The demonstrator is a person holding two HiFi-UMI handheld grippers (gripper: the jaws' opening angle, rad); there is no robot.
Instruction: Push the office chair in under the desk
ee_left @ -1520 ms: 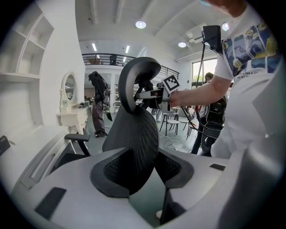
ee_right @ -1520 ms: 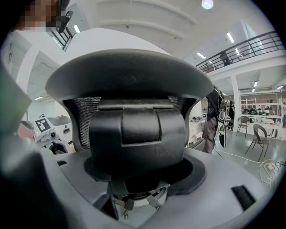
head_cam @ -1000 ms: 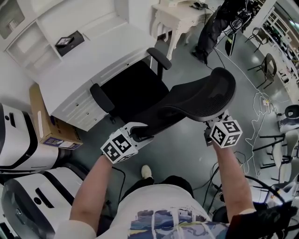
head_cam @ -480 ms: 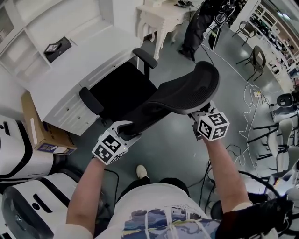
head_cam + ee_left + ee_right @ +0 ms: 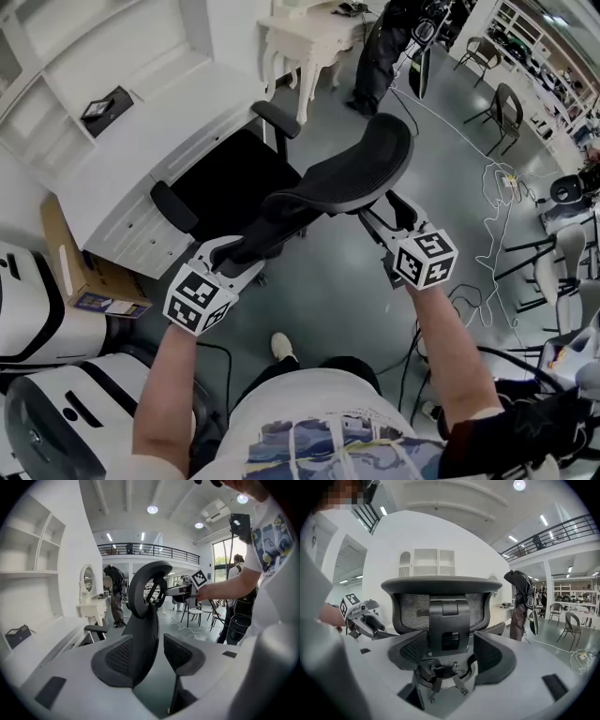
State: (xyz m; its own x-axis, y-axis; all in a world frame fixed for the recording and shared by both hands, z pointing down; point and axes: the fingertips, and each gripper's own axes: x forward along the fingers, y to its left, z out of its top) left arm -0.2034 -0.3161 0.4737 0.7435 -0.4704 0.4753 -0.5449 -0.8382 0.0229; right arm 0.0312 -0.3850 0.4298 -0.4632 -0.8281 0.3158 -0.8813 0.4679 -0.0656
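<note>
At the lower left of the frame the left gripper (image 5: 239,261) has its jaws apart around the side edge of the office chair (image 5: 347,178). The right gripper (image 5: 384,214), lower right, is spread behind the backrest's spine. The seat sits against the white desk (image 5: 131,141), upper left, on a grey floor (image 5: 328,291). Cables (image 5: 497,206) trail at far right.

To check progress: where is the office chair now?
In the head view, the office chair stands at centre, its seat at the front edge of the white desk to the upper left, its backrest towards the camera.
</note>
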